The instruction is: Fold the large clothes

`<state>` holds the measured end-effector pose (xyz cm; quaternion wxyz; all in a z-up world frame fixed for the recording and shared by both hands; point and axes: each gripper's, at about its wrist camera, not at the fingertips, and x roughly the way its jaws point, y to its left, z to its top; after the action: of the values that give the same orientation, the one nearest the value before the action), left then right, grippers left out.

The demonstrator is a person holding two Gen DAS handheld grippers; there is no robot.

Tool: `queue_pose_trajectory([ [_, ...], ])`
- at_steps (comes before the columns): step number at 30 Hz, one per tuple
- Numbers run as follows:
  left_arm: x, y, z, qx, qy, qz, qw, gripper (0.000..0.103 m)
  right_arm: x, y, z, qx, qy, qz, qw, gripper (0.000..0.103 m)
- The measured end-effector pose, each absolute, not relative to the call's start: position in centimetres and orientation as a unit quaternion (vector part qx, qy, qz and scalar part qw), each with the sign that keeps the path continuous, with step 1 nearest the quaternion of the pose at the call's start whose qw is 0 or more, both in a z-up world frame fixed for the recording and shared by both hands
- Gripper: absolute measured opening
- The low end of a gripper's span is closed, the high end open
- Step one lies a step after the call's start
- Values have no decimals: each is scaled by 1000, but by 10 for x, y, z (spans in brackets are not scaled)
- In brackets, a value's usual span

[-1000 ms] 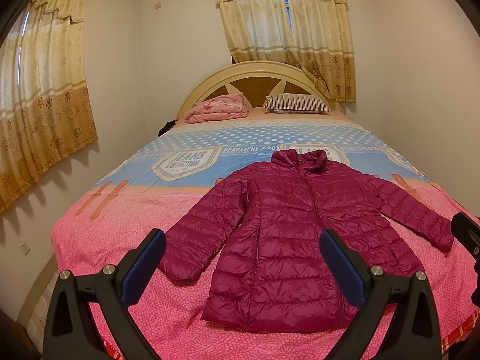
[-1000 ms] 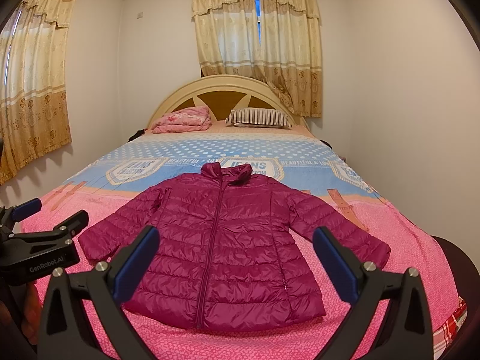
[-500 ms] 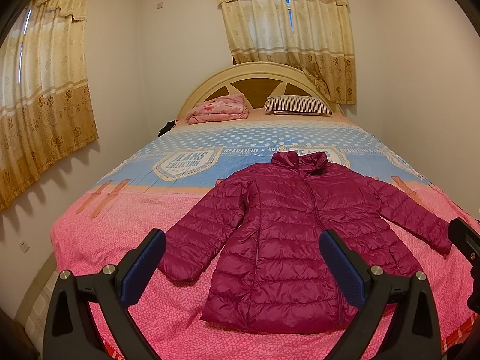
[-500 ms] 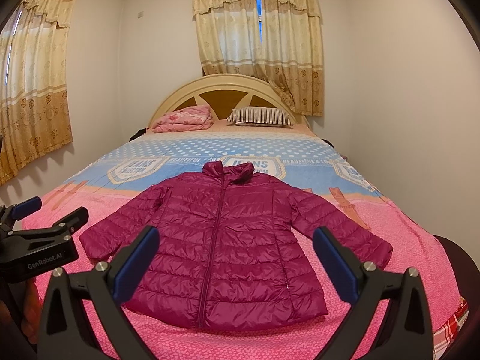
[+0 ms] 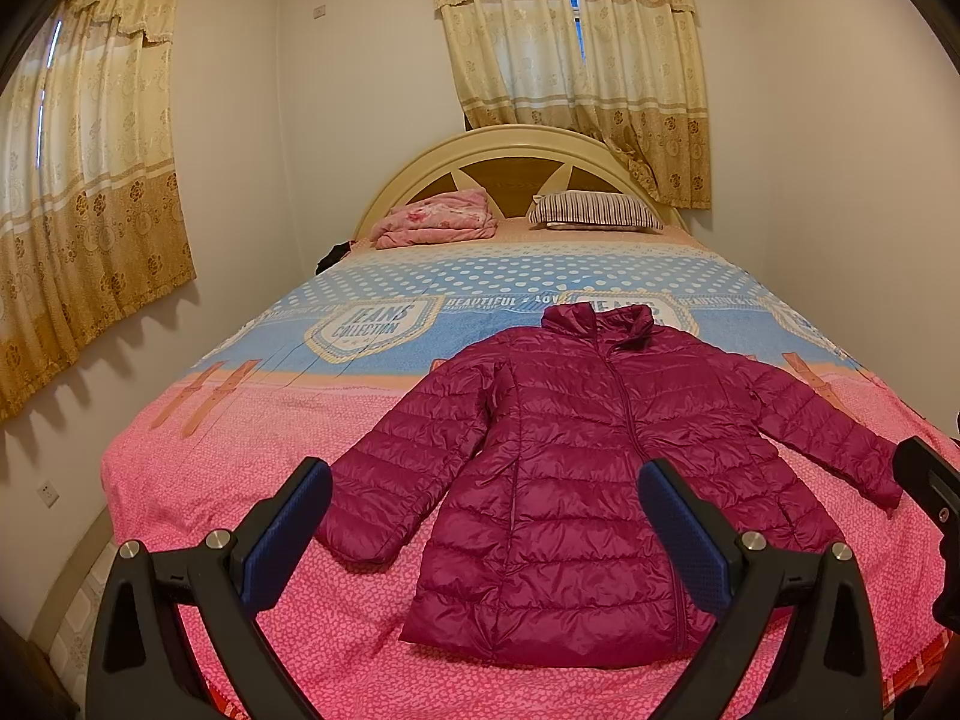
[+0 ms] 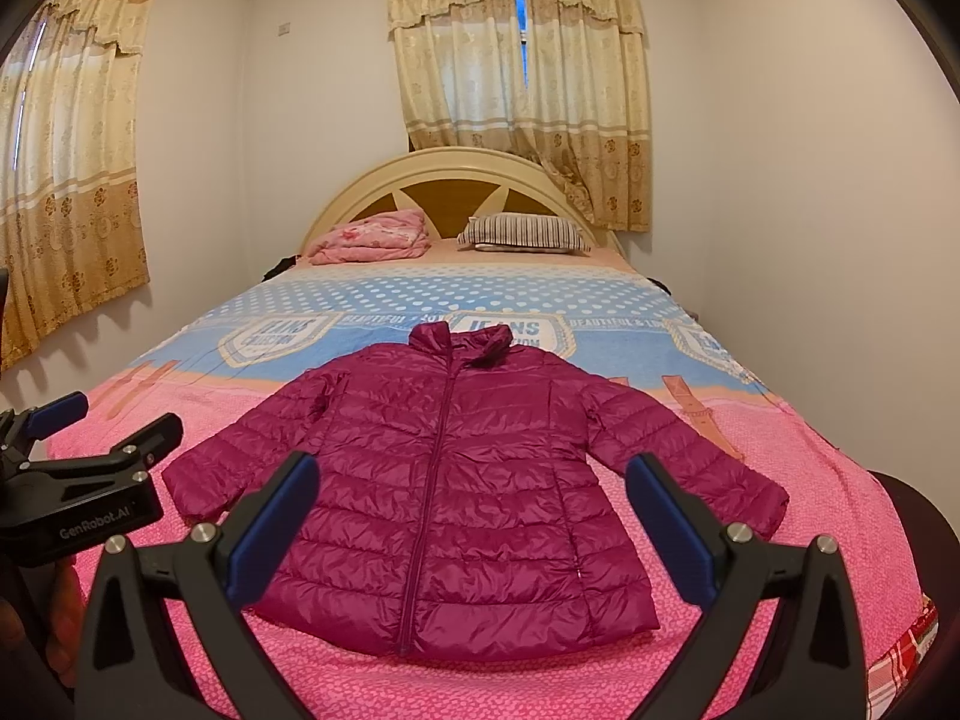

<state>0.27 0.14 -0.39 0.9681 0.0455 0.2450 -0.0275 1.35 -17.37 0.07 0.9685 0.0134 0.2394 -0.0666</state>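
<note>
Holding my left gripper [image 5: 483,534] and right gripper [image 6: 471,525] spread wide and empty above the bed's foot, I see the quilted magenta puffer jacket [image 6: 456,480] lying flat, zipped, sleeves out, on the pink-and-blue printed bedspread [image 6: 372,300], collar toward the cream arched headboard [image 6: 456,165].

Glossy quilted jacket [image 5: 588,480] on matt printed cloth bedspread [image 5: 252,420].
</note>
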Motion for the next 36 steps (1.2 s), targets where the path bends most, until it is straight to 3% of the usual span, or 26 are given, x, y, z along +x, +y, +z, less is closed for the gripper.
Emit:
queue_pose_trajectory([
  [36,14,0,-13,49,256,-32,965,102,19,-174,-7,19,247,-50,967,103],
])
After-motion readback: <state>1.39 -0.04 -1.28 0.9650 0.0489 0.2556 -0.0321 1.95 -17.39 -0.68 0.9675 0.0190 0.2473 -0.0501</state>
